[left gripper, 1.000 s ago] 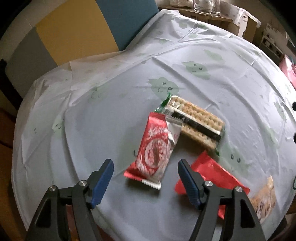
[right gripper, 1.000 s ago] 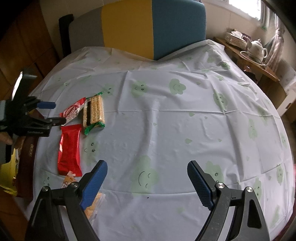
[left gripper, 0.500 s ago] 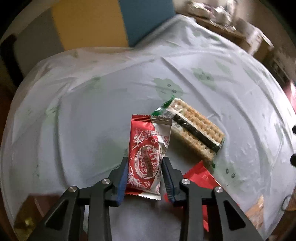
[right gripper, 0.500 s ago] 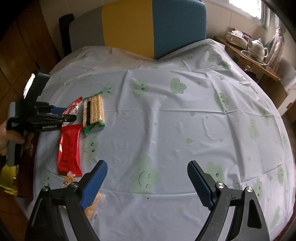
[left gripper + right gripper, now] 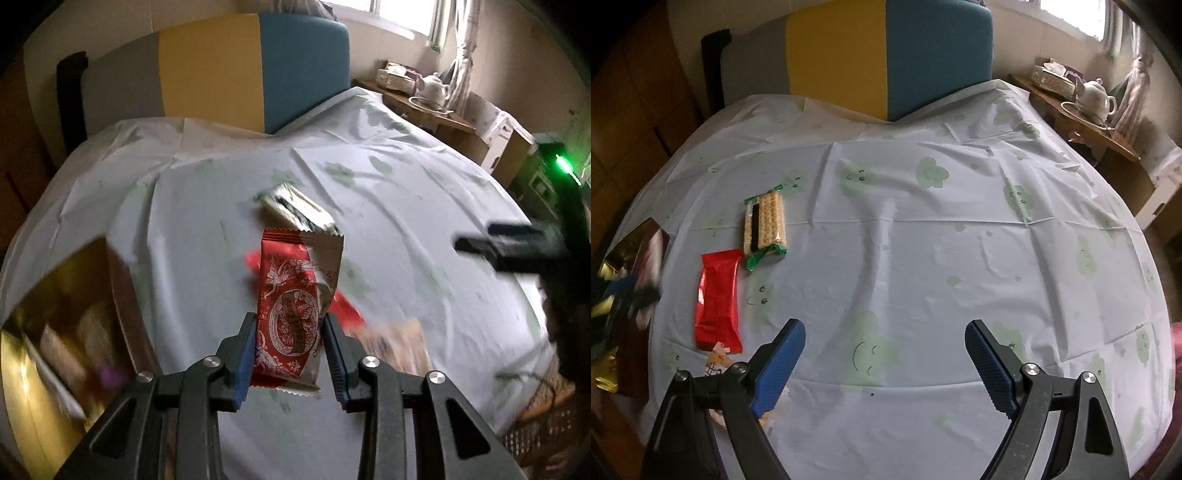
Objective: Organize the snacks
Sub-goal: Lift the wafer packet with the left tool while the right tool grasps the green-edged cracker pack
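Note:
My left gripper (image 5: 290,321) is shut on a red-and-silver patterned snack packet (image 5: 295,280) and holds it in the air above the table's left part. In the right wrist view it is only a dark blur (image 5: 631,291) at the left edge. On the cloth lie a cracker pack (image 5: 764,225) with green ends, a plain red packet (image 5: 718,299) and a pale orange snack bag (image 5: 716,363). My right gripper (image 5: 884,332) hangs open over the front middle of the table with nothing between its fingers.
An open box (image 5: 62,314) with a gold lining and snacks inside stands at the table's left edge. A grey, yellow and blue seat back (image 5: 886,55) is behind the table. A side table with a teapot (image 5: 1097,99) is at the far right. A wicker basket (image 5: 546,417) sits at the lower right.
The left gripper closed on the red-and-silver packet, lifted it off the cloth and swung left toward the box, leaving the view blurred. The right gripper has not moved.

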A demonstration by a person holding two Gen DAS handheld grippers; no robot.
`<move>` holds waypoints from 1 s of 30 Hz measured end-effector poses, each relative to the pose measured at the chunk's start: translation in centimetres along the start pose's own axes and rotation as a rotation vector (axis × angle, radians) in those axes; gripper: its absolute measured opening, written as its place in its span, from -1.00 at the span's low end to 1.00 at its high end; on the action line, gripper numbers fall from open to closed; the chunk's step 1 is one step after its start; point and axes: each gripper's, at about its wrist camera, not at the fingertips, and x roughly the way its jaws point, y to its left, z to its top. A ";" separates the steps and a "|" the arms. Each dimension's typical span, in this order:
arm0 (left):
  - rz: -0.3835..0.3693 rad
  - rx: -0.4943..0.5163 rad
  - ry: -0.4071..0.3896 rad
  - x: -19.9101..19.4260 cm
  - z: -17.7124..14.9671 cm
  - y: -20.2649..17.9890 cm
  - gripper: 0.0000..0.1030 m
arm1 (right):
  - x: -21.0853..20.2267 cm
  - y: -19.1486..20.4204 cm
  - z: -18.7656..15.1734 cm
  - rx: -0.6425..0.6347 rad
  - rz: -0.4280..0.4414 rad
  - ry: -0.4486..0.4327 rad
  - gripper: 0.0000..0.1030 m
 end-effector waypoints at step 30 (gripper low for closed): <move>-0.048 0.050 -0.004 0.7 -10.6 -1.5 -0.31 | 2.9 8.6 2.9 -0.125 0.143 0.025 0.48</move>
